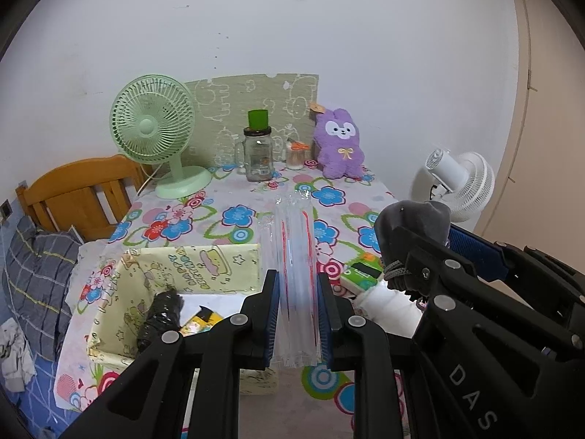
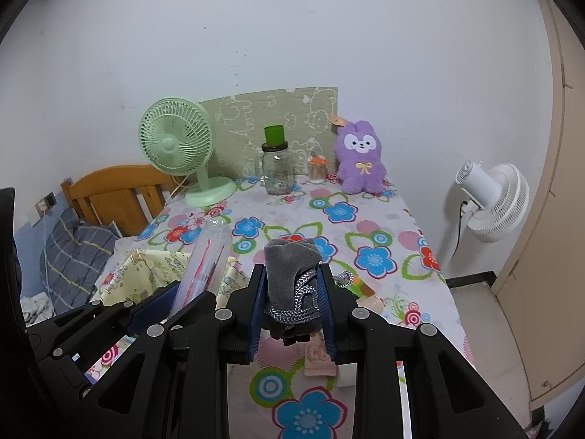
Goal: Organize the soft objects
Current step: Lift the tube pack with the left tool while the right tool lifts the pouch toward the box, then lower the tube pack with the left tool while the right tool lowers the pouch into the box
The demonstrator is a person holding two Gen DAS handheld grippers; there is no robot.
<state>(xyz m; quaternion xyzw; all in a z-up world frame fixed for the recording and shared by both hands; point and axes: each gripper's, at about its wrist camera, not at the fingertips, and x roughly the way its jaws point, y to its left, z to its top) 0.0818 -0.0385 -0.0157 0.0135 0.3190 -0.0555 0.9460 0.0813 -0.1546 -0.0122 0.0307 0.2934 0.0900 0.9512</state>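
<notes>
My left gripper (image 1: 299,314) clamps the plastic sleeve (image 1: 294,256) above the box (image 1: 204,261) | right gripper (image 2: 291,305) pinches the grey pouch (image 2: 289,259) over the table (image 2: 384,226) | risk — slick sleeve slips; pouch cord snags.

- The left wrist camera sits just behind the left gripper (image 1: 299,314), looking down-slope across the flowered table (image 1: 226,216) toward the wall.
- The right wrist camera rides close beside it, facing likewise.
- Both share the green fan (image 1: 153,128), purple plush (image 2: 360,157), and white fan (image 2: 493,201).
</notes>
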